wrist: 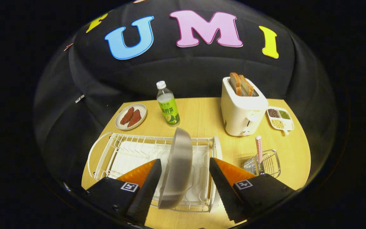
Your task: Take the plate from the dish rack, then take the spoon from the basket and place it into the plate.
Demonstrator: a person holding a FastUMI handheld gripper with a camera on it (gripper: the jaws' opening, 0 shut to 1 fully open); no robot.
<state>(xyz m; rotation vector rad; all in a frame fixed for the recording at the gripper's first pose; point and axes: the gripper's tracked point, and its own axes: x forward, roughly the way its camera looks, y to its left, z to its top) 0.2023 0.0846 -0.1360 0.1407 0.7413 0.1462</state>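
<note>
Grey plate [177, 168] between parted jaws

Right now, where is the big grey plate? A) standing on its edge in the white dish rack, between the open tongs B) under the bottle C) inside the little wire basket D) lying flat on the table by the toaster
A: the plate stands on edge in the dish rack, between the fingers of the open tongs, which do not press on it.

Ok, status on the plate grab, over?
Hand-held gripper open, fingers straddling plate. Plate upright in dish rack. Spoon in basket. Nothing blocking.
</note>
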